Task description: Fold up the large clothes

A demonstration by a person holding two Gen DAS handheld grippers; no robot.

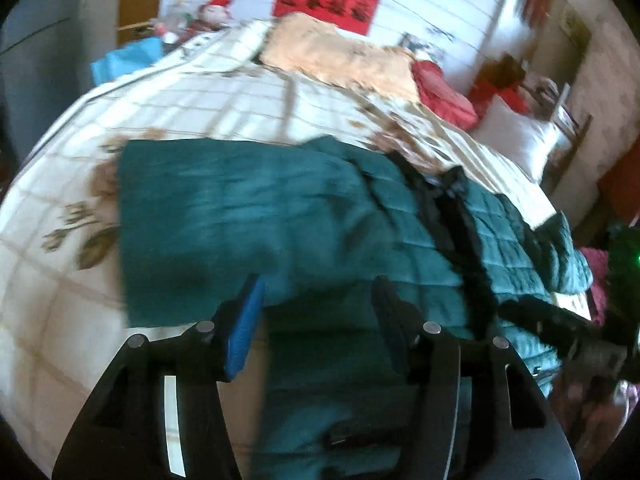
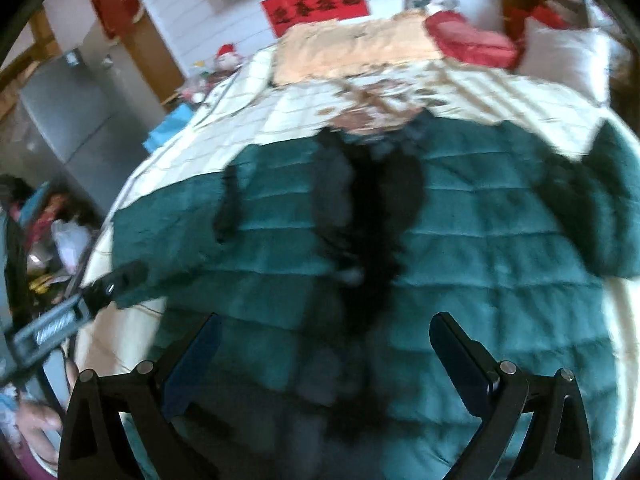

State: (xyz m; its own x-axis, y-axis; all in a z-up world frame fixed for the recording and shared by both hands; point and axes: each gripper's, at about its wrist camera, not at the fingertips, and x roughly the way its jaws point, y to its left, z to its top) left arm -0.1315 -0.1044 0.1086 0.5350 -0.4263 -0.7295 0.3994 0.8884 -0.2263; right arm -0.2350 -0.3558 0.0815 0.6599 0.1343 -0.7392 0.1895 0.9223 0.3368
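A large teal quilted coat (image 2: 460,240) with black fur trim (image 2: 372,216) down its middle lies spread on the bed. In the left wrist view the coat (image 1: 248,216) has one side folded flat at the left. My left gripper (image 1: 318,292) is open just above the coat's near edge, with cloth lying below its spread fingers. My right gripper (image 2: 326,336) is open wide above the coat's lower middle, holding nothing. The left gripper also shows at the left of the right wrist view (image 2: 100,288).
The bed has a white checked quilt (image 1: 200,92). An orange blanket (image 1: 340,52), a red cushion (image 1: 444,88) and a white pillow (image 1: 516,132) lie at its far end. Clutter (image 2: 44,240) sits beside the bed on the left.
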